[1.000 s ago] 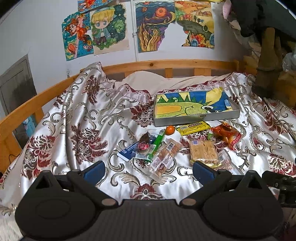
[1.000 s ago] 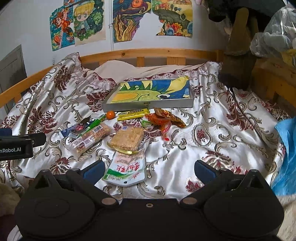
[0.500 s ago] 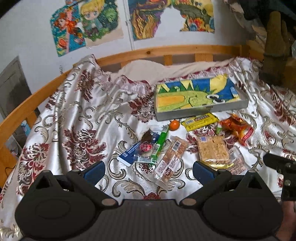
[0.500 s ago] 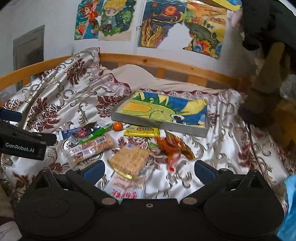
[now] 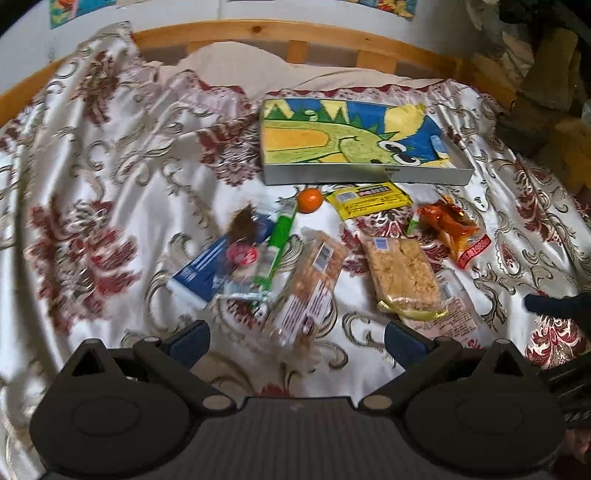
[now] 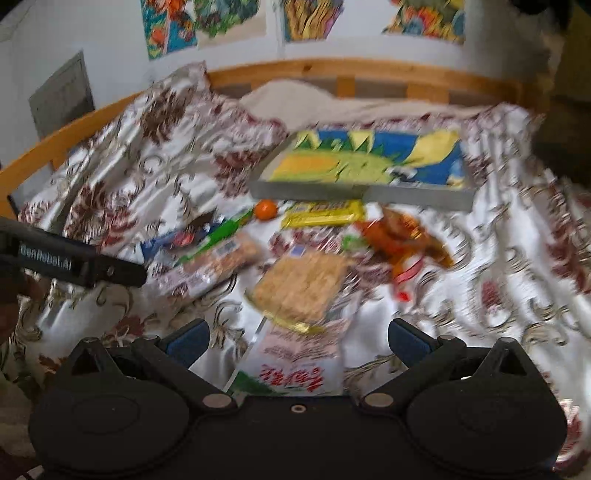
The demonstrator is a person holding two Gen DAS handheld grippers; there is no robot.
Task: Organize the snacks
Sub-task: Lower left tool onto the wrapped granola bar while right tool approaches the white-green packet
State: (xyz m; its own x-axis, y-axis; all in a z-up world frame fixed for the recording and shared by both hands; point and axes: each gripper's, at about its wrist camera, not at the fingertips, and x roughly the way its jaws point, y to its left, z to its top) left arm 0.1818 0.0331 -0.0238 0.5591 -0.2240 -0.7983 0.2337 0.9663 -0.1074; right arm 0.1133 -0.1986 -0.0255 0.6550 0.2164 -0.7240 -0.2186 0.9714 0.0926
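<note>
Several snack packets lie in a loose cluster on the patterned satin bedspread [image 5: 110,155], just in front of a shallow tray [image 5: 354,140] lined with a green-and-yellow dragon drawing. Touching or nearly touching the tray's front wall are a small orange fruit [image 5: 309,200] and a yellow wrapped bar [image 5: 369,199]. Toward the right edge of the cluster sits a crumpled orange-and-red wrapper [image 5: 452,229]. Nearer the cameras, a clear-wrapped block of golden crispy squares [image 5: 404,275] rests on top of a white packet with red print [image 6: 295,365] (its lower end reaches between the right gripper's fingers in the right wrist view). Left of that lies a long clear pack of nut bars [image 5: 314,284], angled, with a green tube-shaped stick [image 5: 279,240] beside it, and a blue flat packet [image 5: 208,266] under some small sweets, one of them red [image 5: 242,256]; these are blurred and hard to name further.

Both tools hover above the bedspread with nothing in them. The left gripper [image 5: 295,338] has its blue-padded fingers spread wide over the near end of the nut bar pack. The right gripper [image 6: 297,338] is likewise spread wide, over the white packet.

A wooden bed rail [image 5: 295,40] curves behind the bedspread, with a pale pillow [image 5: 236,61] against it and colourful drawings [image 6: 207,22] on the wall above.
</note>
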